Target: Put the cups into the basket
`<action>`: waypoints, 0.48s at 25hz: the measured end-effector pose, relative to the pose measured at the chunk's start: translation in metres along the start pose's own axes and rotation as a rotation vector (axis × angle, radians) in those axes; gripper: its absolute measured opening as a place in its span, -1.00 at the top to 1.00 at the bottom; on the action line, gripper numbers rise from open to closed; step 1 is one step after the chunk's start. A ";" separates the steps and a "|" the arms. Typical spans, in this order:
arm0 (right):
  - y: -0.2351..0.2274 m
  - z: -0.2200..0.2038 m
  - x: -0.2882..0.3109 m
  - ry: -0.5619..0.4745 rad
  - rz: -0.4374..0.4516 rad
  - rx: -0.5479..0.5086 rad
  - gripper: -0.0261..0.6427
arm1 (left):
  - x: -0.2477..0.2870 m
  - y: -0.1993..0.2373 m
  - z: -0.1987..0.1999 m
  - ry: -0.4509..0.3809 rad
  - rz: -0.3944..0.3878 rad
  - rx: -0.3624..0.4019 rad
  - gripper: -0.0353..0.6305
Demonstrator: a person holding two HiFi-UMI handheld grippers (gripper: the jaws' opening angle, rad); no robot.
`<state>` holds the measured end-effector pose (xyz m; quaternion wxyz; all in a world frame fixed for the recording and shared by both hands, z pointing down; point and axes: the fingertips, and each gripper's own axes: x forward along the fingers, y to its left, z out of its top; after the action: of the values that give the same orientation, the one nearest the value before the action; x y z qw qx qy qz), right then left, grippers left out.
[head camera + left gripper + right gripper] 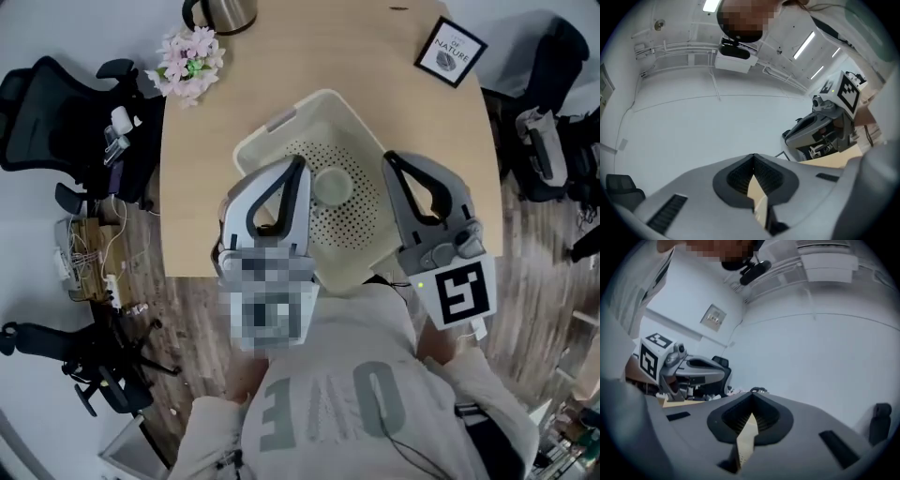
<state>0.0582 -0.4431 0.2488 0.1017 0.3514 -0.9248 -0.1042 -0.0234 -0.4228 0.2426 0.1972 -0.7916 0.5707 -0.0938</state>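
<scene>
A cream perforated basket [281, 131] stands on the wooden table [206, 178] just in front of me. One pale green cup [333, 186] lies inside it near the middle. My left gripper [298, 161] hovers over the basket's near left side, jaws shut with nothing between them. My right gripper [387, 157] is over the basket's near right edge, also shut and empty. The left gripper view has the closed left gripper [753, 158] pointing at the ceiling, with the right gripper [829, 124] beside it. In the right gripper view the closed right gripper [751, 397] tilts upward too, the left gripper [689, 371] at its side.
A dark kettle [225, 11], a bunch of pink flowers [187, 61] and a framed card [451, 52] sit at the table's far side. Black office chairs [56, 112] stand left and right of the table. Cables lie on the floor at the left.
</scene>
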 end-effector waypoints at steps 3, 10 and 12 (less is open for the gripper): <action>-0.006 0.011 -0.016 -0.129 -0.010 0.091 0.93 | 0.006 -0.009 0.011 -0.021 -0.039 -0.028 0.87; -0.017 -0.018 -0.035 -0.151 -0.137 0.183 0.93 | 0.019 -0.049 0.019 -0.017 -0.114 0.007 0.87; -0.015 -0.025 -0.033 -0.131 -0.151 0.178 0.93 | 0.022 -0.060 0.019 -0.012 -0.137 0.031 0.87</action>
<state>0.0984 -0.4347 0.2654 0.0014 0.4203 -0.9059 -0.0518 0.0431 -0.4229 0.2492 0.2056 -0.8263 0.5124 -0.1112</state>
